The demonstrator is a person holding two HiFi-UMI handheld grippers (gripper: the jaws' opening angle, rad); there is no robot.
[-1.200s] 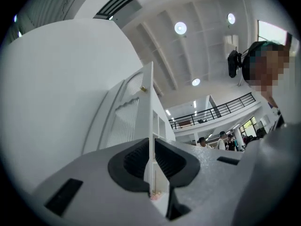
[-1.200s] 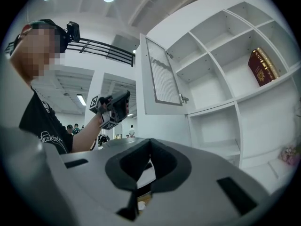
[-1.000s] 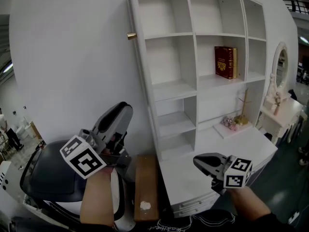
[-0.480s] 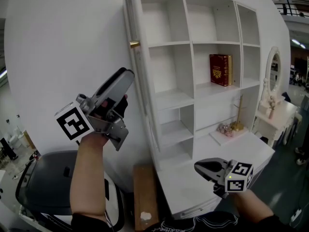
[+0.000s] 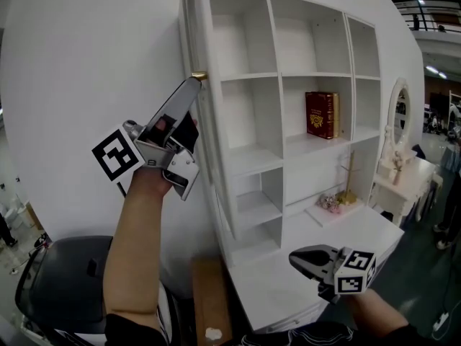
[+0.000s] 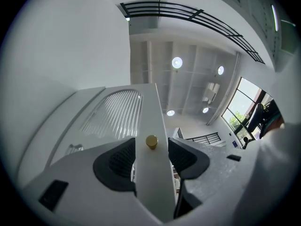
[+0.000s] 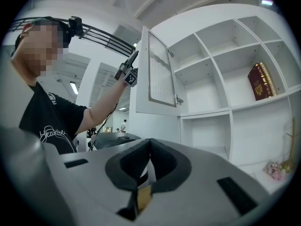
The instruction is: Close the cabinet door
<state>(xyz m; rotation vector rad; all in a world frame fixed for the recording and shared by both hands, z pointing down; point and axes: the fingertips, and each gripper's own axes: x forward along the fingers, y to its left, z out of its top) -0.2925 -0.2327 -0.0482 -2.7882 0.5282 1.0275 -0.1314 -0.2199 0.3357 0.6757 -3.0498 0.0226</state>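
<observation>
The white cabinet door (image 5: 189, 27) stands open, seen edge-on at the left of the shelves (image 5: 252, 85). Its small gold knob (image 5: 199, 75) sits at mid height. My left gripper (image 5: 193, 83) is raised, pointing up, with its tips at that knob. In the left gripper view the door's edge (image 6: 153, 107) runs between the open jaws, and the knob (image 6: 151, 141) sits just past the pads (image 6: 123, 158). The left gripper (image 6: 151, 147) straddles that edge. My right gripper (image 5: 295, 258) hangs low over the white counter, shut and empty (image 7: 150, 142). The right gripper view shows the door (image 7: 160, 74) swung out.
A red book (image 5: 319, 114) stands on a middle shelf. Pink flowers (image 5: 331, 202) lie on the white counter (image 5: 360, 225), with an oval mirror (image 5: 400, 110) further right. A dark chair (image 5: 65, 280) and a brown board (image 5: 209, 294) sit low at the left. A white wall lies behind the door.
My left gripper has risen from beside the dark chair up to the door's edge at the gold knob. The right gripper has stayed put.
</observation>
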